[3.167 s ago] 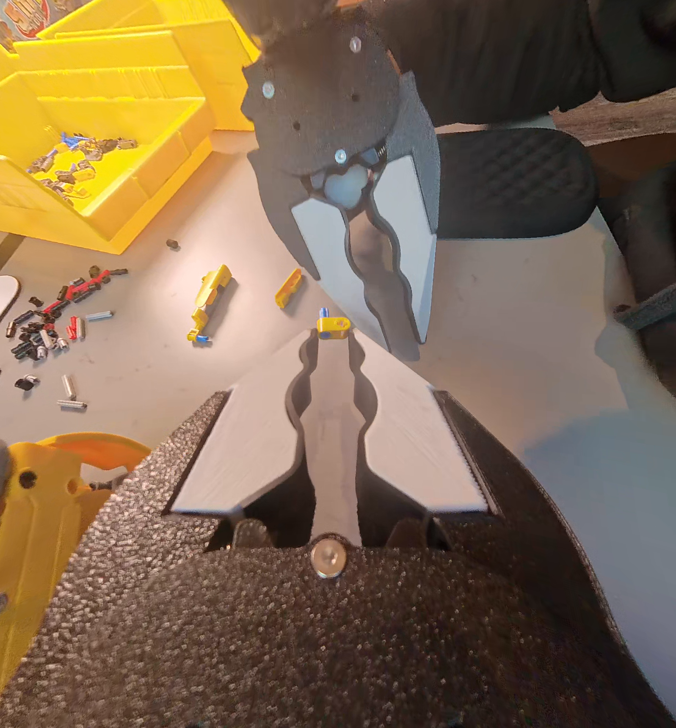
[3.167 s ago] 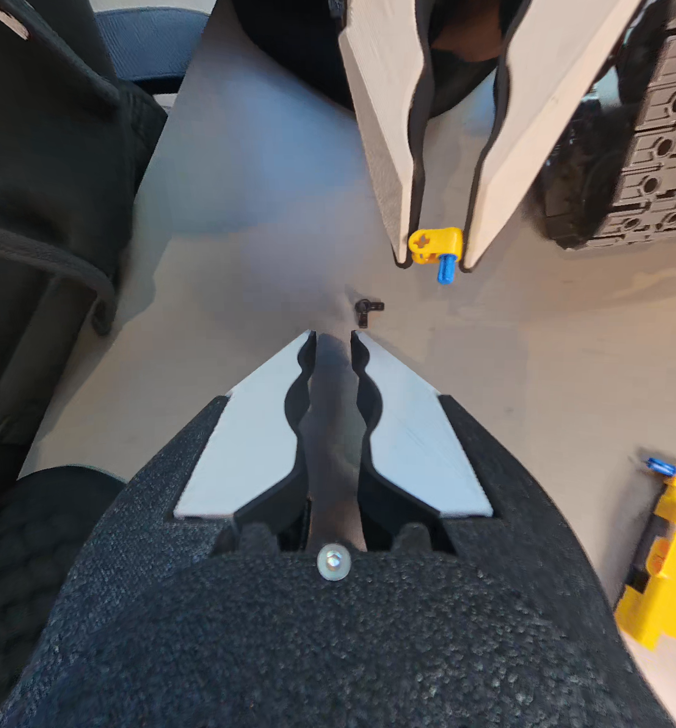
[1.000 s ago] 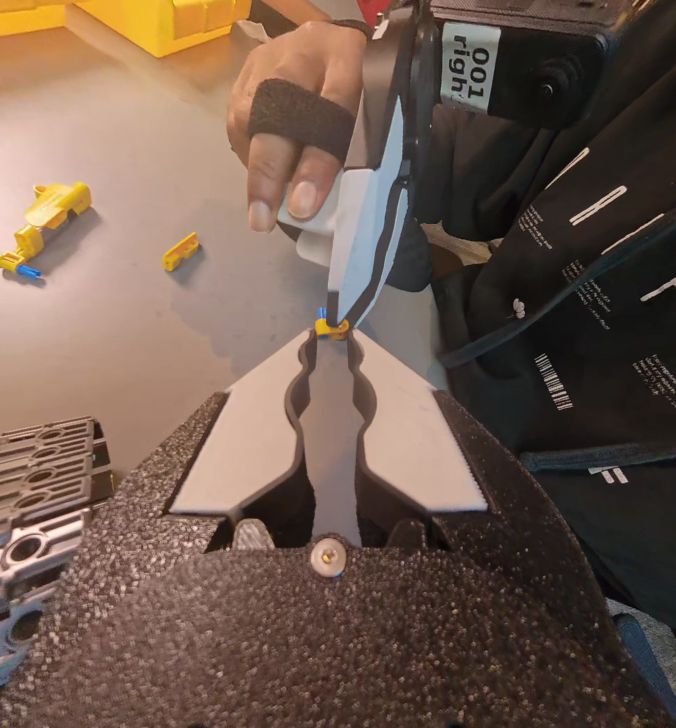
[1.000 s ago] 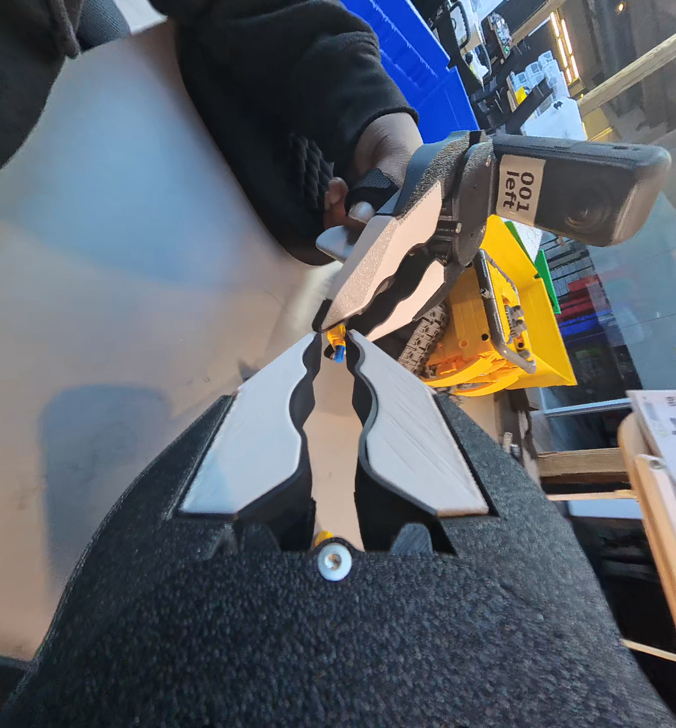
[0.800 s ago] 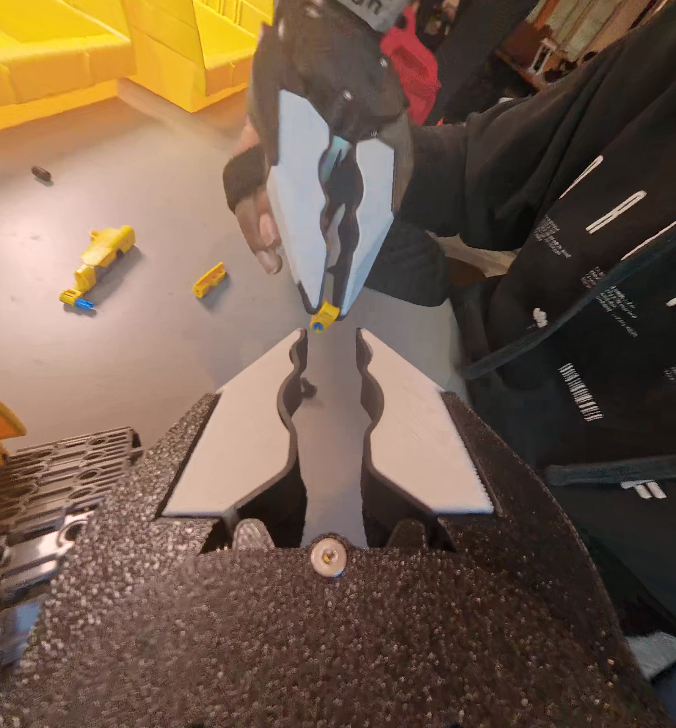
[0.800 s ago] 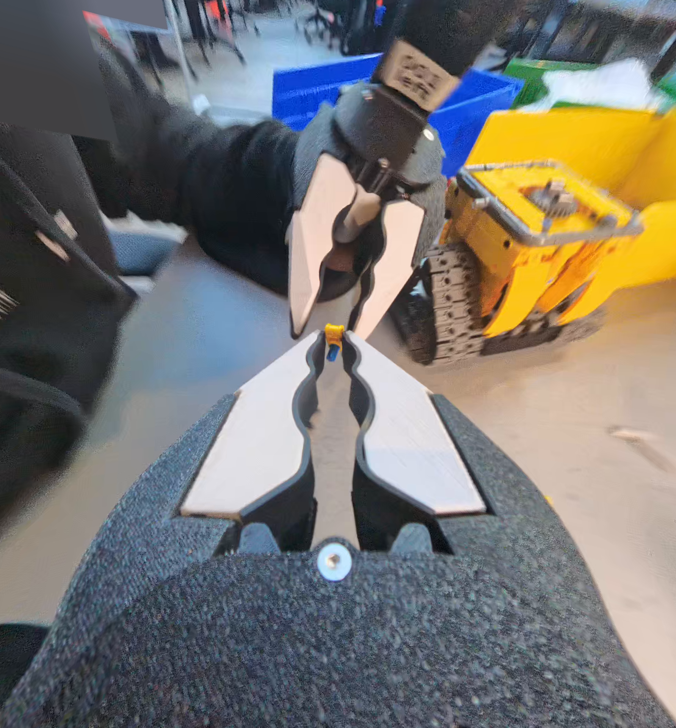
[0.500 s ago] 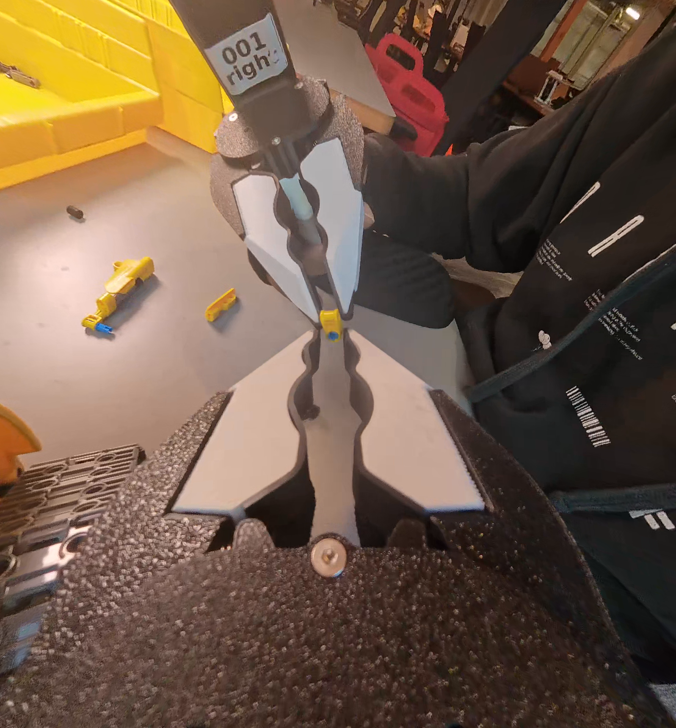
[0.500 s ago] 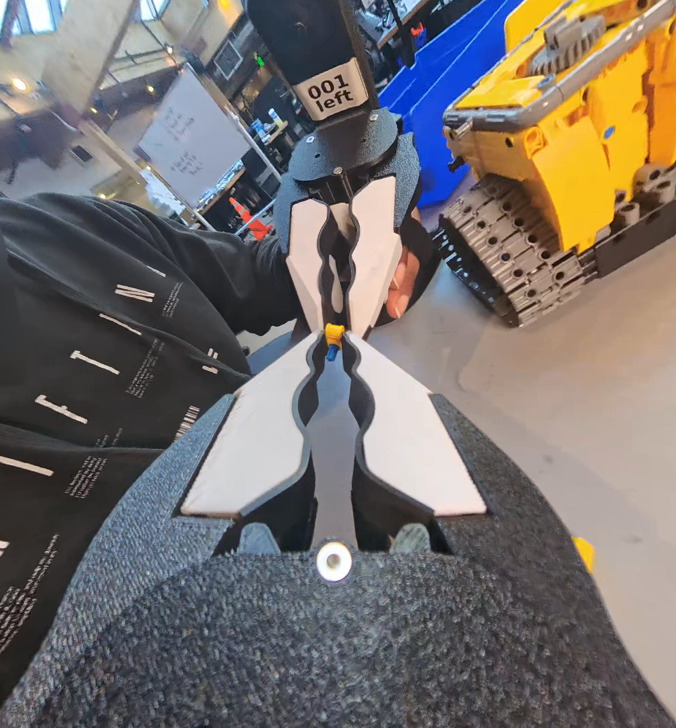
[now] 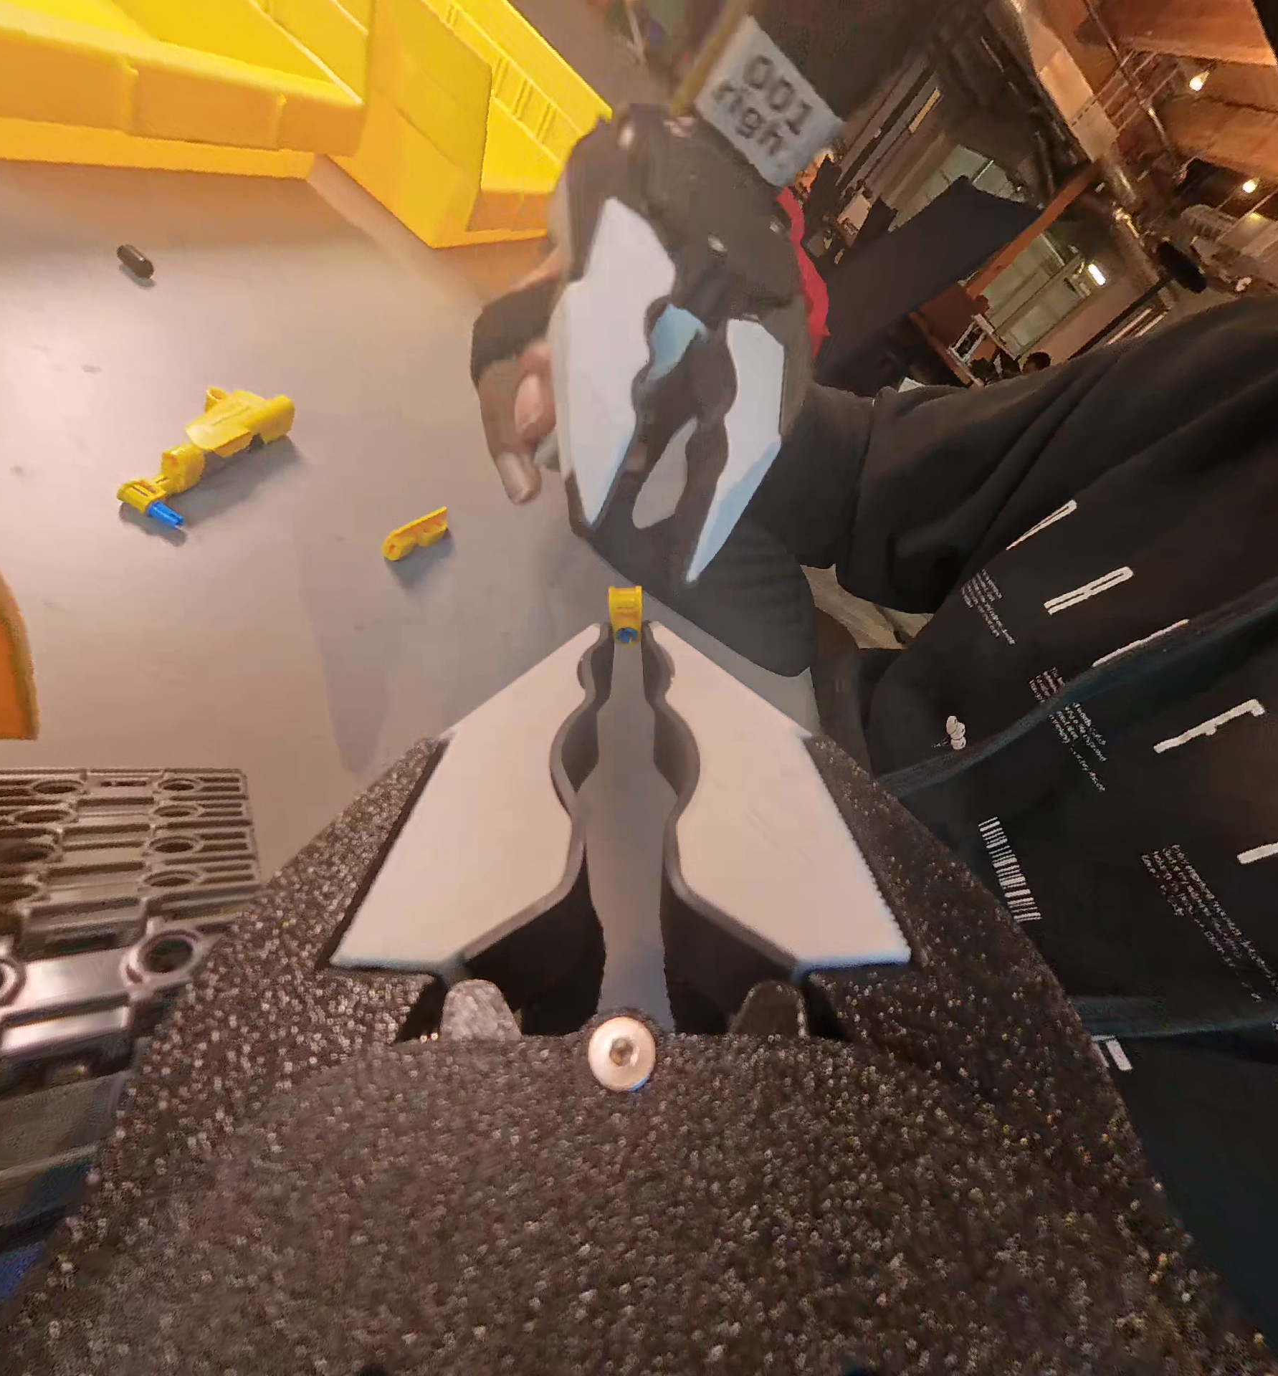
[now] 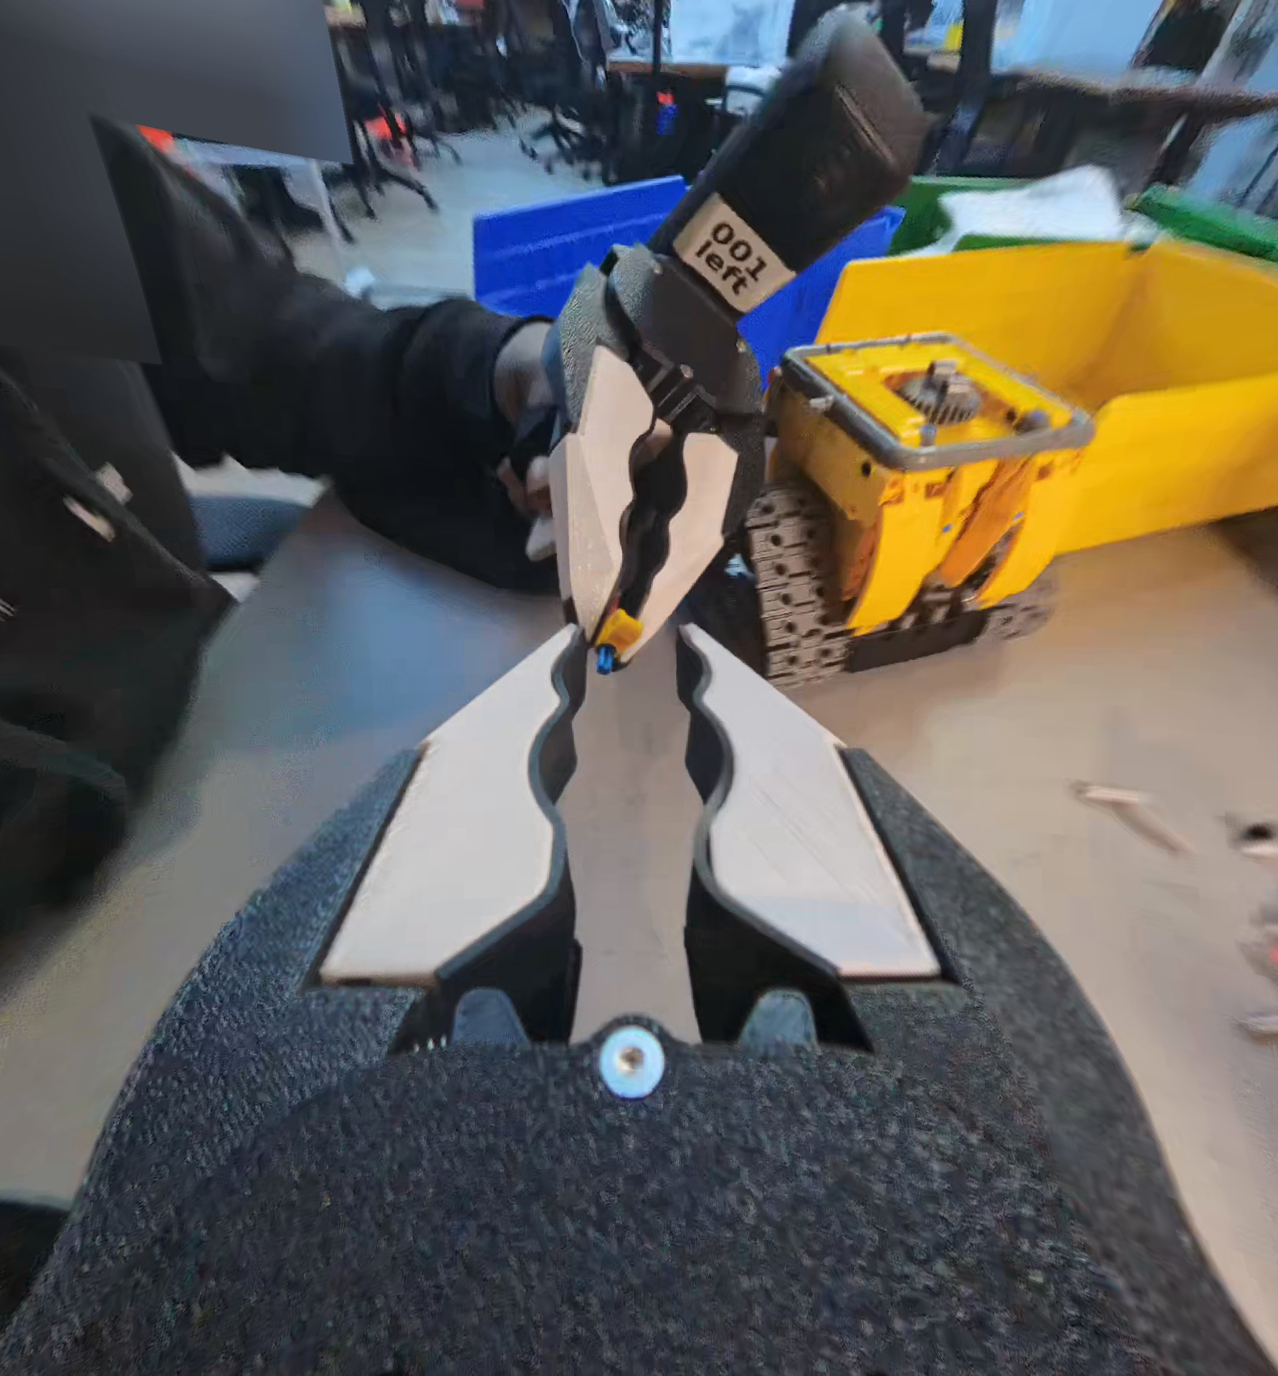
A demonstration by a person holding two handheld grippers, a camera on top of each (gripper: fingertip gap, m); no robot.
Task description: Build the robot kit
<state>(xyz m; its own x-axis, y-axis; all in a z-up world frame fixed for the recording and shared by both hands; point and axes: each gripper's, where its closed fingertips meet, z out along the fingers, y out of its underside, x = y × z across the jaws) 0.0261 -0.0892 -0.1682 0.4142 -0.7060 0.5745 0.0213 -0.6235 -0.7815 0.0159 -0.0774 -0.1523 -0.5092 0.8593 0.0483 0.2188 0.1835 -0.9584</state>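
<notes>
My left gripper point(image 9: 624, 639) is shut on a small yellow connector with a blue pin point(image 9: 624, 604), pinched at its fingertips above the grey table point(image 9: 263, 655). My right gripper point(image 10: 628, 633) is open and empty, with its jaws well apart. In the right wrist view the connector point(image 10: 618, 629) sits just inside my right gripper's left fingertip, apart from both pads. In the left wrist view my right gripper point(image 9: 643, 551) hangs a little beyond the connector, tips pointing down at it. A person's hand grips each tool.
A yellow tracked toy vehicle point(image 10: 919, 476) stands behind the grippers, its black track point(image 9: 99, 841) close to my left gripper. Yellow bins point(image 9: 263, 89) and a blue bin point(image 10: 561, 231) stand at the back. Loose yellow parts point(image 9: 226, 432) point(image 9: 414, 532) lie on the table. A black sleeve point(image 9: 1067, 707) fills the right. Left and right tips are no more than a few centimetres apart.
Earlier my right gripper took the connector from my open left one, then both pinched it. Now my right gripper has opened and drawn back, and only my left holds it.
</notes>
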